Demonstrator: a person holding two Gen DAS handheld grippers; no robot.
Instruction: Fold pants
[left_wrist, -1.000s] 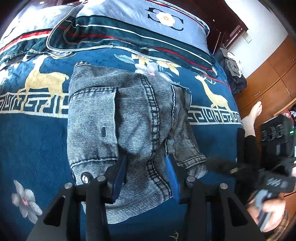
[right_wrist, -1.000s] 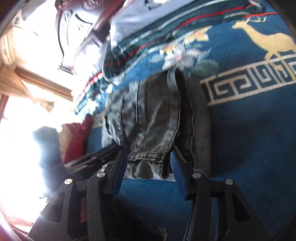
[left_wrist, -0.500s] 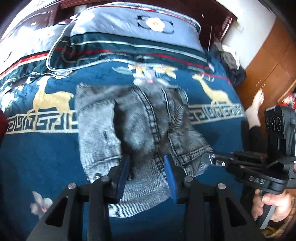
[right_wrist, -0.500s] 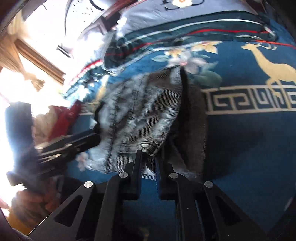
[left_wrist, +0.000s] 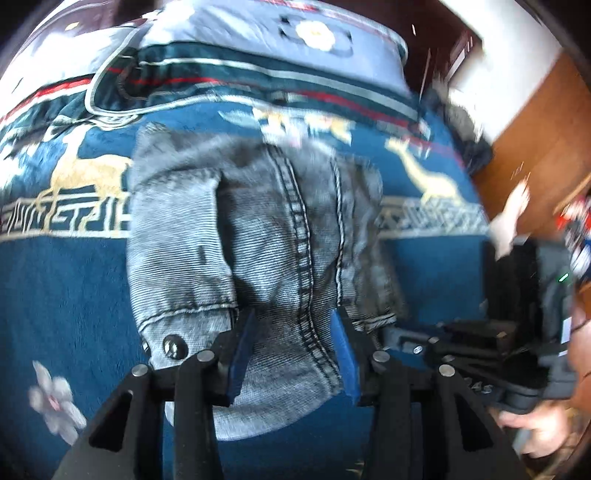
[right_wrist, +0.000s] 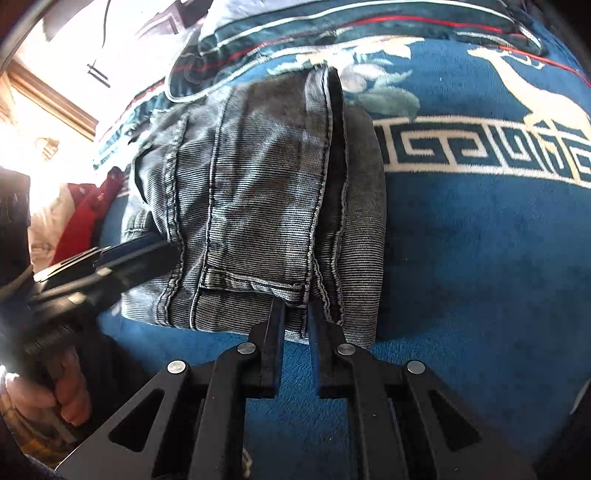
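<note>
**Denim Pants Held at the Near Edge on the Bed**

At the left, the left tool (left_wrist: 291, 354) is seen with its blue-padded jaws apart and the waistband region of the pants (left_wrist: 258, 236) bunched between them; whether the pads actually press the cloth cannot be told, since the picture is blurred. A metal button (left_wrist: 173, 347) is seen just beside the left jaw.

The pants are laid partly folded on the bed, over a blue blanket (right_wrist: 480, 258) patterned with deer and a key border, with a pillow (left_wrist: 280, 48) lying beyond them.

At the right, the right tool (right_wrist: 295, 314) is drawn nearly together, having just been closing, and is clamped on a thin hem edge of the pants at the near right corner.

The denim is judged soft but fairly heavy and thick: it will likely drape and sag between two holds, while its seams and hems stay firmer. Hold is best taken at stitched edges, where layers are less likely to slip apart.

No containers are seen.
</note>
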